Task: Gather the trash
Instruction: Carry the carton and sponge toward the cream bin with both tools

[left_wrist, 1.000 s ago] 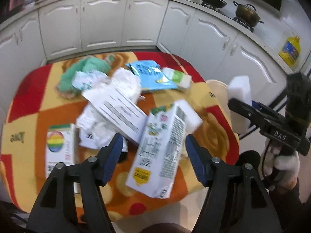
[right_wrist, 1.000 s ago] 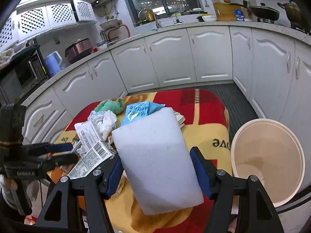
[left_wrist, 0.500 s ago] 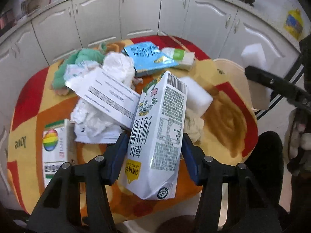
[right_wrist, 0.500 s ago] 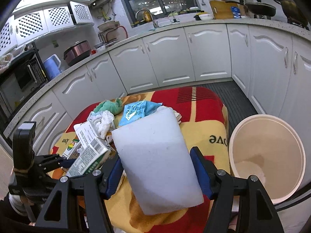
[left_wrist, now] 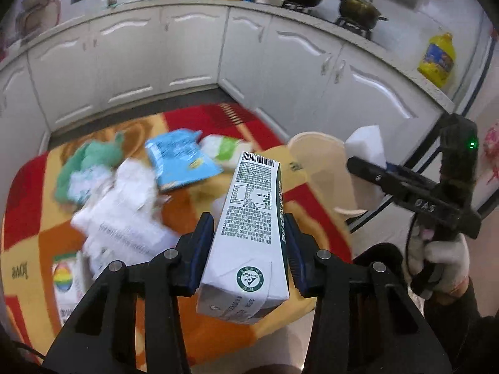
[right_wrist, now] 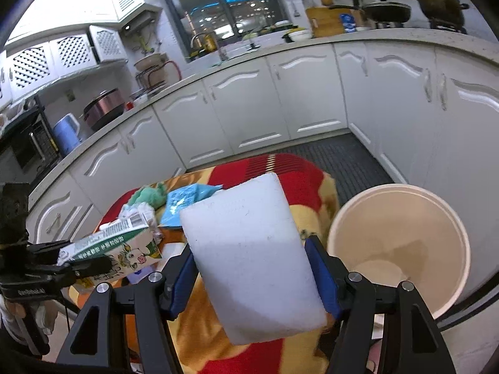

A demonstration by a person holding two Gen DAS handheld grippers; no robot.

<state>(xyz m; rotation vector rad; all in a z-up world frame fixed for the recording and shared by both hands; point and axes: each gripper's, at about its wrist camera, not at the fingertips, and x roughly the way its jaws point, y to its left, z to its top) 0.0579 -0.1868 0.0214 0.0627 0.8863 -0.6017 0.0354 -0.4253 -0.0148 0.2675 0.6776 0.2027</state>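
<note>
My left gripper (left_wrist: 249, 240) is shut on a white and green milk carton (left_wrist: 249, 233) and holds it lifted above the table; the carton also shows in the right wrist view (right_wrist: 115, 249). My right gripper (right_wrist: 254, 268) is shut on a white foam block (right_wrist: 249, 243) and holds it beside the rim of a cream bin (right_wrist: 399, 249). In the left wrist view the bin (left_wrist: 315, 162) stands past the table's right edge, with the foam block (left_wrist: 366, 155) over it.
Trash lies on the red, orange and yellow tablecloth (left_wrist: 37, 237): a blue packet (left_wrist: 177, 162), a green cloth (left_wrist: 87, 162), crumpled white papers (left_wrist: 124, 215), a rainbow-printed box (left_wrist: 67, 277), a green-white pack (left_wrist: 224, 152). White cabinets (left_wrist: 187, 56) ring the table.
My left gripper closed on the milk carton and lifted it off the table, swinging right toward the bin. My right gripper kept the foam block and moved nearer the bin.
</note>
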